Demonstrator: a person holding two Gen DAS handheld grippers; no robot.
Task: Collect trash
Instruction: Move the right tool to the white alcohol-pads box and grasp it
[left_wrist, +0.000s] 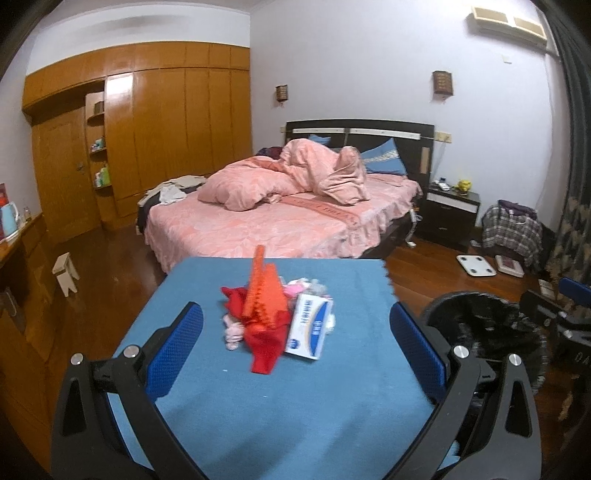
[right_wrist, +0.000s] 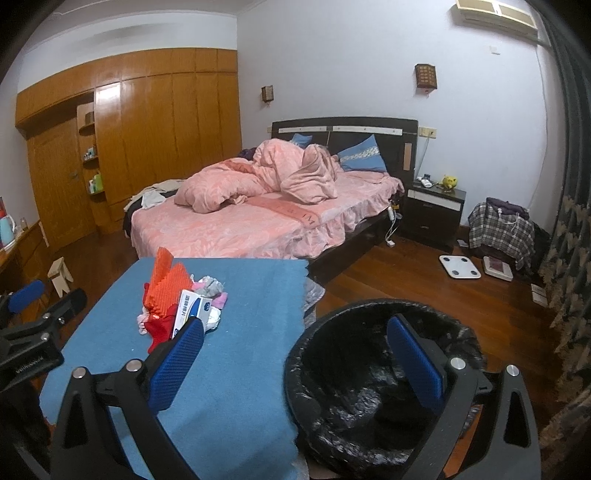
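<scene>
Left gripper (left_wrist: 295, 332): jaws spread wide, holding nothing; frames the trash pile (left_wrist: 275, 314) at frame centre.
Right gripper (right_wrist: 295, 354): equally wide, empty; straddles table edge and bin.
Trash location: heap on the blue table cloth (left_wrist: 229, 406); orange ridged piece (left_wrist: 264, 295), red wrapper (left_wrist: 264, 350), white-blue box (left_wrist: 309, 328), crumpled tissues.
Bin (right_wrist: 369, 387): black-lined, lower right, just beside the table.
Risk: 1 pinch on the loose heap may scatter light tissues or snag the cloth.
Hidden: items behind the box are probably tissues; bin contents indistinct; no hand in view.
</scene>
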